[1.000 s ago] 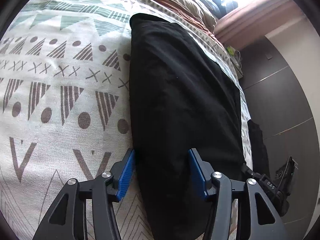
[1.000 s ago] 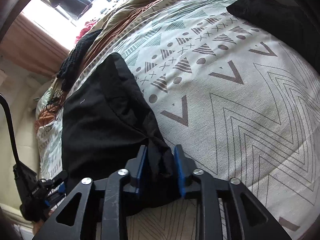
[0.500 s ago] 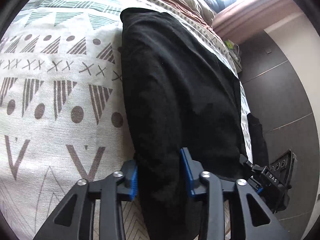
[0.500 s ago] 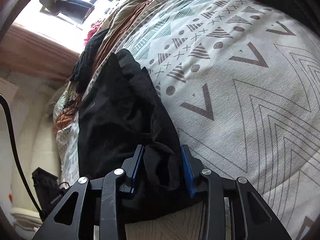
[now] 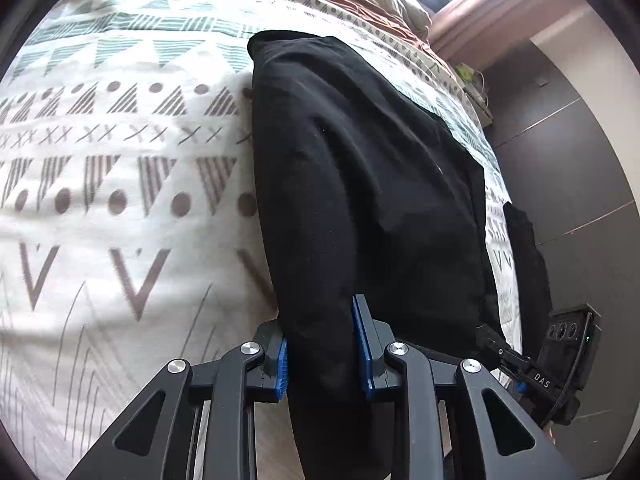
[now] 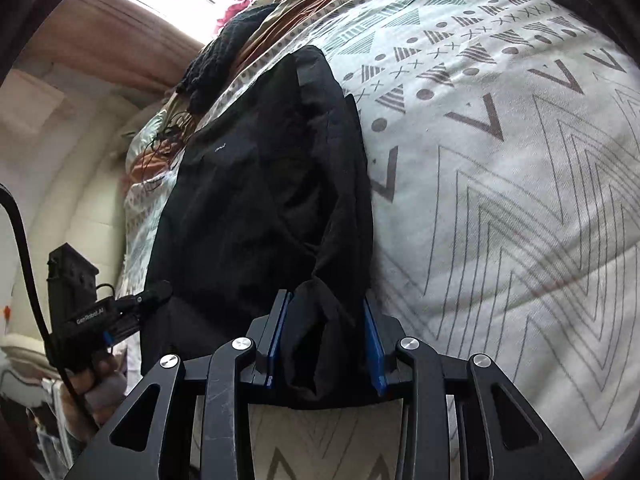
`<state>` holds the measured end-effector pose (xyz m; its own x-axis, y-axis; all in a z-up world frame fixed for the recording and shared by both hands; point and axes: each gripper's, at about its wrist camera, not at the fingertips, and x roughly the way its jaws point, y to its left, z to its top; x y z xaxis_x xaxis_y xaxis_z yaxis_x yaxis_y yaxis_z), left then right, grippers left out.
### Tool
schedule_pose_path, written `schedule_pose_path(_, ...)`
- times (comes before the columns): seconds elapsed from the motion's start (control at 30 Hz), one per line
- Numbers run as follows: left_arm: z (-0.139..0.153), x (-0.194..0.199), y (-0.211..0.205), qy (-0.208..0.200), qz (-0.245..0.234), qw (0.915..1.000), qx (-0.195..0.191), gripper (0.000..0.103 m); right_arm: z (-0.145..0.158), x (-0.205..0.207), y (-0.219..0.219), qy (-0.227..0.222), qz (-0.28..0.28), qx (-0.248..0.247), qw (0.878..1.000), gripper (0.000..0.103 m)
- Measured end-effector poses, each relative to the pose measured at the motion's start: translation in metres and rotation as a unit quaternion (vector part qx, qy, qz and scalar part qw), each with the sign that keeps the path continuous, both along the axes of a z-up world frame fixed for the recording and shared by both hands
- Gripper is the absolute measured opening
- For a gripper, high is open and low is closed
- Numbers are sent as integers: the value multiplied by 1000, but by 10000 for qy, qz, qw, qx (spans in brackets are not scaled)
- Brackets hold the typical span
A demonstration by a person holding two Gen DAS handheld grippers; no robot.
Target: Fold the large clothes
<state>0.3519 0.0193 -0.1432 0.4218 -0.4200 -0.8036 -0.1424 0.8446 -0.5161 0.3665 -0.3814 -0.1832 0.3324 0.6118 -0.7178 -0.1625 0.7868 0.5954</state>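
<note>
Black fabric fills your left wrist view: the garment (image 5: 360, 184) lies as a long narrow strip on the patterned bedspread (image 5: 100, 200), and your left claw (image 5: 322, 350) has just been closing, now pinching its near end. From your right wrist view, your right claw (image 6: 326, 346) grips a bunched near corner. Lengthwise folding looks done; crosswise folds remain. No containers show.

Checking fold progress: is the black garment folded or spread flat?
Folded lengthwise: the black garment lies as a narrow layered strip on the patterned bedspread, its near end bunched in both grippers.
</note>
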Motion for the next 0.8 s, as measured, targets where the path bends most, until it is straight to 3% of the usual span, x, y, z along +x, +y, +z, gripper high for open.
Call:
schedule_pose_path(0.2, -1, -39, 23, 87, -55, 9999, 26, 28, -3, -30, 13, 36, 478, 213, 9986, 35)
schedule_pose_path(0.4, -5, -56, 48, 300, 42, 9995, -33, 36, -9, -46, 24, 226, 1183, 630, 9907, 40)
schedule_pose_path(0.53, -3, -59, 67, 162, 167, 9997, -94, 42, -5, -34, 16, 136, 983, 919, 9908, 55)
schedule_pose_path(0.67, 2, -49, 74, -37, 208, 9998, -39, 46, -5, -23, 2, 56, 560, 1077, 9926, 55)
schedule_pose_path(0.8, -5, -31, 81, -29, 354, 9994, -13, 47, 6, -7, 3, -207, 251, 882, 9956, 55)
